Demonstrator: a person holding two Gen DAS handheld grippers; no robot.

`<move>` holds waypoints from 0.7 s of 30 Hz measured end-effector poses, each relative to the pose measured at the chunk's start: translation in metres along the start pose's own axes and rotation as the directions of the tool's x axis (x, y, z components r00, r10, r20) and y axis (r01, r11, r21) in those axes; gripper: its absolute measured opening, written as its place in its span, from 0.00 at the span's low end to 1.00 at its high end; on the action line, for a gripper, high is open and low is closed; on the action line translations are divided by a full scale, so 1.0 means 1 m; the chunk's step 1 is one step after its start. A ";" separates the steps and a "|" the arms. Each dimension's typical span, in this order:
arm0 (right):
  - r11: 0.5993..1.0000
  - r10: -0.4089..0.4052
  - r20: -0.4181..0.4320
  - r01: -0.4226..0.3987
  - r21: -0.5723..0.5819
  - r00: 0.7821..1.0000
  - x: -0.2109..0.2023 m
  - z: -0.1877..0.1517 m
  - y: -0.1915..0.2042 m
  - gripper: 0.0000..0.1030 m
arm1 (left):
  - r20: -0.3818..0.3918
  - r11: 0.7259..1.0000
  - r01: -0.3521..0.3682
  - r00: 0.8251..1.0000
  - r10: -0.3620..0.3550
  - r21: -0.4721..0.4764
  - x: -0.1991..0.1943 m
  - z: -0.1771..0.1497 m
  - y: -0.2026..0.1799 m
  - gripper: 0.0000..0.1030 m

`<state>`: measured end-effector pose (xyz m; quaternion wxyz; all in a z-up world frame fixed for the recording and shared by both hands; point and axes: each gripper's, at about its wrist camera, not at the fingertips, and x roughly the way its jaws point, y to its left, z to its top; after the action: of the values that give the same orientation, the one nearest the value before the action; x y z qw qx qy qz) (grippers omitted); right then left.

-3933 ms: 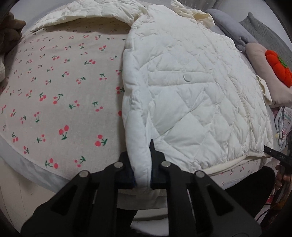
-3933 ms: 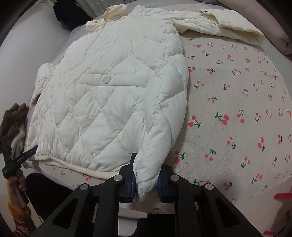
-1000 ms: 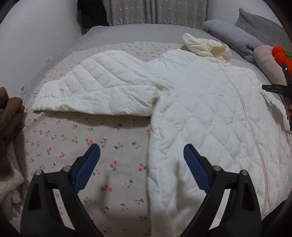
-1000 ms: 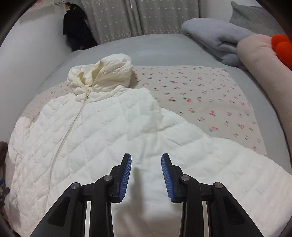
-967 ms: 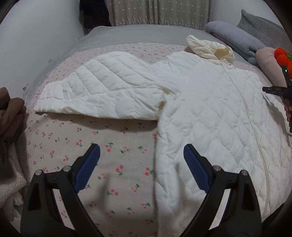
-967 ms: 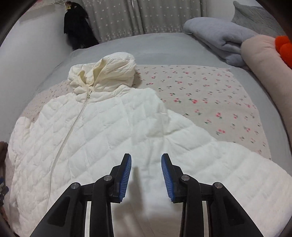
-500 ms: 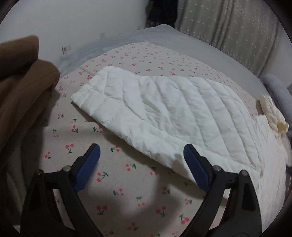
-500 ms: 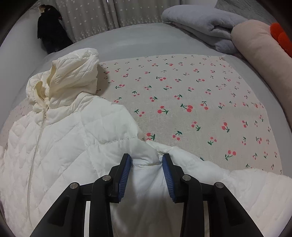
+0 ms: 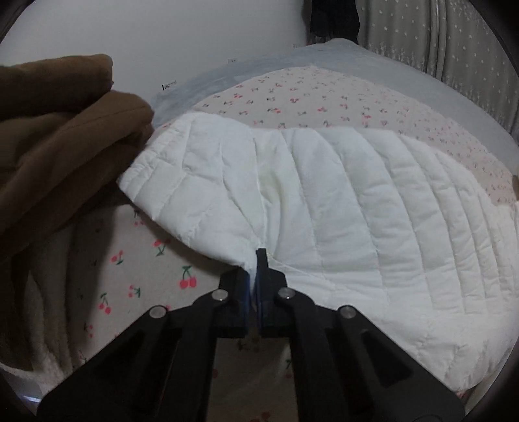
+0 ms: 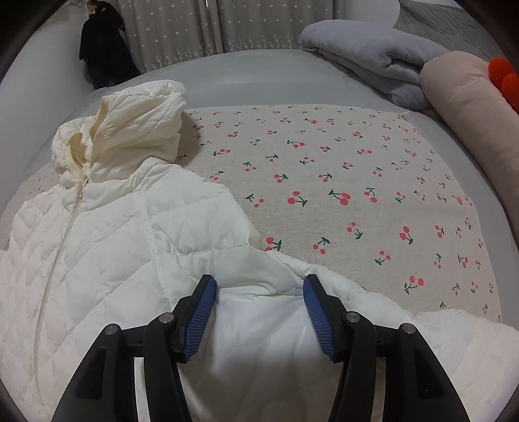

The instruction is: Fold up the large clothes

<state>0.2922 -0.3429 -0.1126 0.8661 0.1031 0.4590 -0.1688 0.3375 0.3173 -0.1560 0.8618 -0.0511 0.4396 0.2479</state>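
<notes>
A white quilted hooded jacket (image 10: 107, 233) lies front up on a cherry-print sheet (image 10: 340, 181). Its hood (image 10: 129, 123) points to the far side and a zip runs down the front. In the left wrist view one sleeve (image 9: 340, 207) stretches out sideways, and my left gripper (image 9: 256, 259) is shut on the sleeve's near edge, a short way in from the cuff (image 9: 155, 168). In the right wrist view my right gripper (image 10: 258, 292) hangs over the shoulder seam where the other sleeve joins the body. Its jaws are opening, with a raised fold of fabric between the blue pads (image 10: 201, 311).
A brown garment (image 9: 58, 136) is heaped at the left, close to the cuff. A folded grey blanket (image 10: 366, 55) and a pink bolster (image 10: 470, 107) lie at the far right. Curtains (image 10: 201, 22) and a dark hanging garment (image 10: 100, 42) stand behind the bed.
My left gripper swung left from the jacket body to the sleeve and shut on its near edge. My right gripper sank onto the shoulder seam and its jaws spread wider.
</notes>
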 end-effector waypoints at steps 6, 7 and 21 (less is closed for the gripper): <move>0.997 -0.063 -0.023 0.062 -0.035 0.998 -0.006 0.000 0.006 0.65 | -0.022 0.989 -0.070 0.997 0.073 0.129 -0.016 -0.010 -0.008 0.18; 0.997 -0.065 -0.030 0.064 -0.039 0.997 -0.009 0.000 0.007 0.66 | -0.044 0.989 -0.054 0.997 0.061 0.140 -0.021 -0.010 -0.008 0.25; 0.991 0.082 -0.023 -0.084 -0.105 0.996 -0.132 -0.038 0.019 0.81 | -0.129 0.852 0.407 0.913 -0.386 0.331 -0.136 -0.034 -0.049 0.81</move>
<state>0.2019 -0.2870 -0.0240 0.8724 0.0777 0.4705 -0.1071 0.2684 0.2121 -0.0763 0.8764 0.0068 0.4811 -0.0190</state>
